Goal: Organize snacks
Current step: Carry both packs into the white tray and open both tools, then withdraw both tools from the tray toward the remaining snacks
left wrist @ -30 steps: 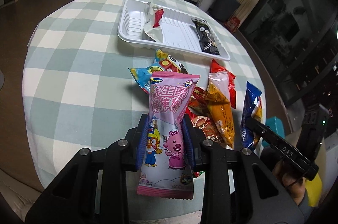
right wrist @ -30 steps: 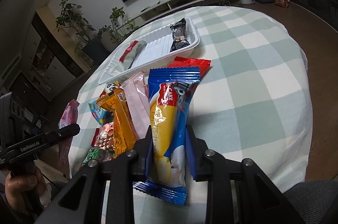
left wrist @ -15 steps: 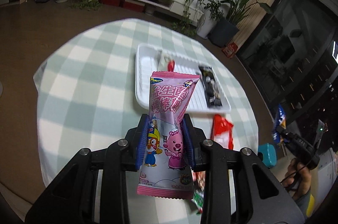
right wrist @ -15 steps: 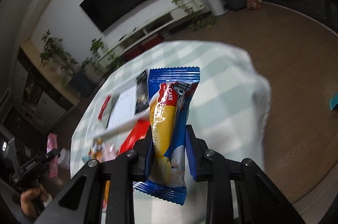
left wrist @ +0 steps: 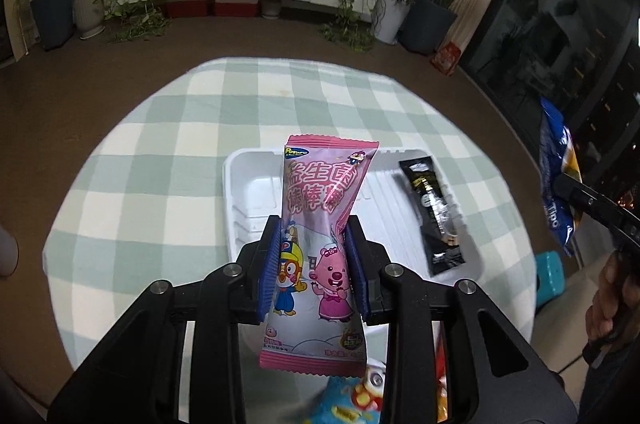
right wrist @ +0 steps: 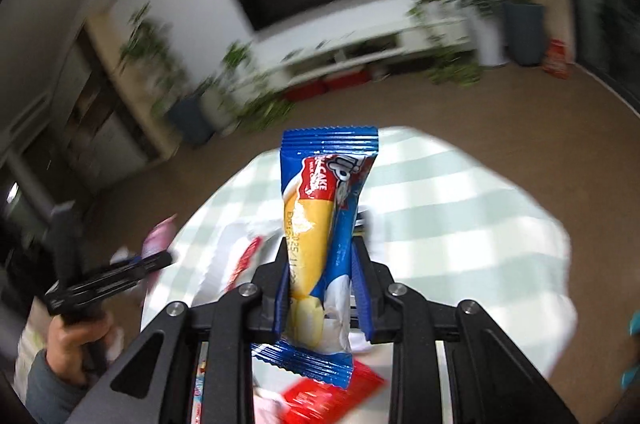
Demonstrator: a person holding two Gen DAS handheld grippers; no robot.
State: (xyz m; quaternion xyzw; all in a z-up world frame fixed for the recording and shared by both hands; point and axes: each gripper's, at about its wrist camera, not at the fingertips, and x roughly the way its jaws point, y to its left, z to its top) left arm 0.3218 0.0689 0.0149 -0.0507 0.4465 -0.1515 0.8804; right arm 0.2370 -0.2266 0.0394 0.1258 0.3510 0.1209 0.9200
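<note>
My left gripper [left wrist: 312, 264] is shut on a pink cartoon snack packet [left wrist: 322, 224] and holds it in the air above the white tray [left wrist: 236, 200]. A black snack bar [left wrist: 434, 212] lies at the tray's right end. My right gripper [right wrist: 322, 288] is shut on a blue and yellow cake packet [right wrist: 324, 224], raised above the table; it also shows at the right edge of the left wrist view [left wrist: 558, 184]. The right wrist view is blurred; a red and white packet [right wrist: 244, 260] lies in the tray there.
The round table has a green and white checked cloth [left wrist: 132, 192]. Loose snacks lie at the table's near edge: a blue cartoon packet [left wrist: 360, 400] and a red packet [right wrist: 336, 396]. A teal stool [left wrist: 550, 276] stands on the floor to the right. Plants and a TV cabinet stand far behind.
Both grippers have lifted their packets off the snack pile and risen high above the table. The left one now hangs over the tray. The right one is moving fast.
</note>
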